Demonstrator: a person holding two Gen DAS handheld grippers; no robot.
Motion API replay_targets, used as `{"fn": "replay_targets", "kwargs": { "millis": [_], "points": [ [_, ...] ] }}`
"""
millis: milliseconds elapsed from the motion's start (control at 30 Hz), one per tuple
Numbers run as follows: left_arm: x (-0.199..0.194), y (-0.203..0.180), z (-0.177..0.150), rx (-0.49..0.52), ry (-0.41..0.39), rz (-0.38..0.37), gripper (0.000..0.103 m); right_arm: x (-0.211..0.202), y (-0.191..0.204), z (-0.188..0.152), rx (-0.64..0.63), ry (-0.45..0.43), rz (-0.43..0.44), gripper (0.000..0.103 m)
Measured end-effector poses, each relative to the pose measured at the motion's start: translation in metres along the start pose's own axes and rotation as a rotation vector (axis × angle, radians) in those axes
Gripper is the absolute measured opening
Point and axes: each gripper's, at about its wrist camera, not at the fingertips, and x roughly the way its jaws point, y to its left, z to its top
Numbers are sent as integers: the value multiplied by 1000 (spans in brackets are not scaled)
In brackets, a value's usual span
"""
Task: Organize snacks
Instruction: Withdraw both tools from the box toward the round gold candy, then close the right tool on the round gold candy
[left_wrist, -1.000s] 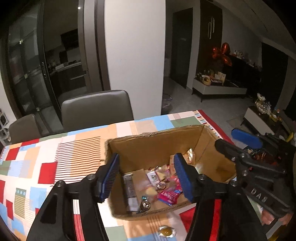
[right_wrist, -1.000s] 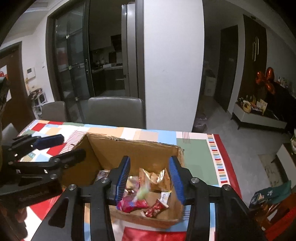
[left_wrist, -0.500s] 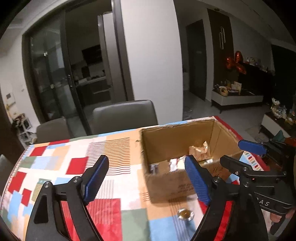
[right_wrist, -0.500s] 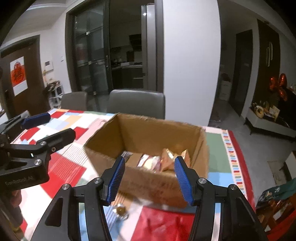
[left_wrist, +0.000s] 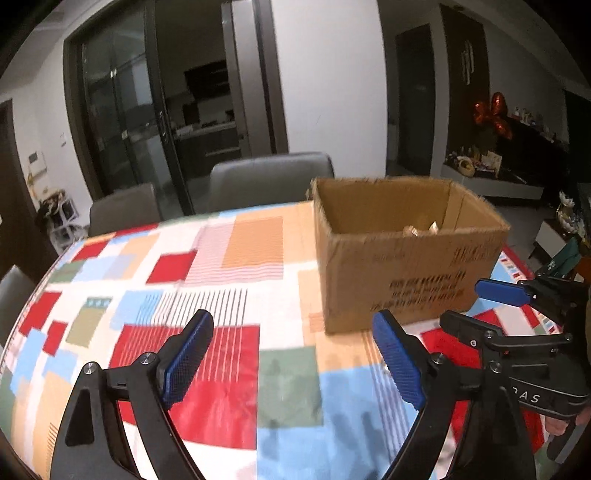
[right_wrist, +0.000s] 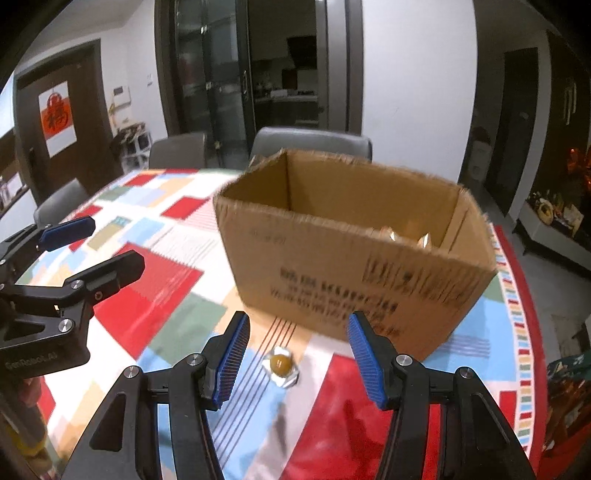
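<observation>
We held both grippers wide and empty over the table (right_wrist: 173, 291). One wrapped candy (right_wrist: 280, 365) lay just in front of the box (right_wrist: 351, 273), between the right gripper (right_wrist: 297, 354) fingers; the left gripper (left_wrist: 291, 363) hovered beside the box. The slick wrapper might squirt away. Open cloth stretched left of the box.

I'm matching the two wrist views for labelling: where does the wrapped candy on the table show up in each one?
Left wrist: not in it; no candy shows on the tablecloth.
Right wrist: the candy lies low centre, on the cloth between the open right gripper fingers, in front of the box.
Shared landmark: the cardboard box, right of centre in both.
</observation>
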Motion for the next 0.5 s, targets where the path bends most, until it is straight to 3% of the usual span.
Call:
{"fn": "replay_targets", "kwargs": {
  "millis": [500],
  "points": [
    [50, -5, -46, 1, 132, 12, 88, 69, 2, -35, -17, 158, 20, 56]
  ]
}}
